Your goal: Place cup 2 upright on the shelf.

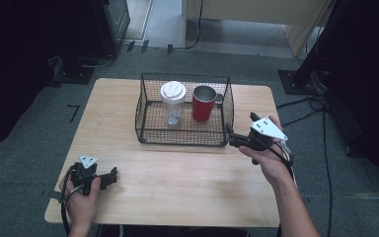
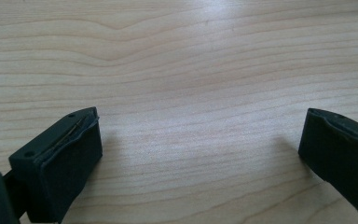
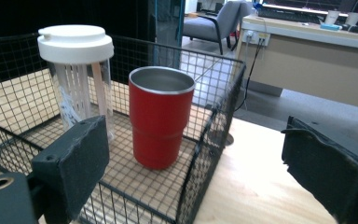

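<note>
A black wire basket [image 1: 148, 133] [image 3: 209, 140] stands at the middle back of the wooden table [image 1: 177, 173]. Inside it a clear tumbler with a white lid [image 1: 172, 102] [image 3: 80, 74] stands upright, and to its right a red metal cup [image 1: 203, 103] [image 3: 160, 116], also upright. My right gripper [image 1: 231, 134] [image 3: 196, 172] is open, held just off the basket's front right corner, empty. My left gripper [image 1: 112, 175] [image 2: 200, 154] is open and empty, low over the bare table top near the front left edge.
Cables [image 1: 306, 106] and stand bases [image 1: 296, 81] lie on the grey floor to the right and behind the table. A desk [image 3: 317, 60] and an office chair [image 3: 219, 23] stand farther back. Bare wood spreads between the basket and the front edge.
</note>
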A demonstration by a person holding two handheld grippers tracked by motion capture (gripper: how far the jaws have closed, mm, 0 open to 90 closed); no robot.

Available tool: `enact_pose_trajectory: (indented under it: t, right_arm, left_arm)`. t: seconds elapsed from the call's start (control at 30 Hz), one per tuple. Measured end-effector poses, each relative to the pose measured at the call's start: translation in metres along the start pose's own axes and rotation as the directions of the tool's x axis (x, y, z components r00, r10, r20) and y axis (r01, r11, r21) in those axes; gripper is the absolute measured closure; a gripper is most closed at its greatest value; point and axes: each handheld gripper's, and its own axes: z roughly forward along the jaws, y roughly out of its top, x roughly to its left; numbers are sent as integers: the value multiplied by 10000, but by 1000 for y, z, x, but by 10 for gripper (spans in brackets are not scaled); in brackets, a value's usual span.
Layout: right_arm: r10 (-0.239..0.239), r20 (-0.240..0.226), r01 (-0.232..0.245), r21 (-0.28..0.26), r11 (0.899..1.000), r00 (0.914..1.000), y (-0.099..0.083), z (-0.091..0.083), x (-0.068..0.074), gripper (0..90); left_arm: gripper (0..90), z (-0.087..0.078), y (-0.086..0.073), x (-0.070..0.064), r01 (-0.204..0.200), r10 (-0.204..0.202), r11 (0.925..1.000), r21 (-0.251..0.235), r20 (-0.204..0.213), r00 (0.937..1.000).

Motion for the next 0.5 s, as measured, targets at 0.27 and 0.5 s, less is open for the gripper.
enact_pose_trajectory:
  t: [0.27,0.5]
  right_arm:
    - [87,-2,-87,99,9999,10000,-18,-20,-8,4]
    - [105,-2,-105,285,9995,9999,-34,-34,-12,0]
  left_arm:
    - [0,0,0,0,-1,1,10000,0,0,10000]
    - [0,0,0,-2,53,-53,10000,-23,-40,10000]
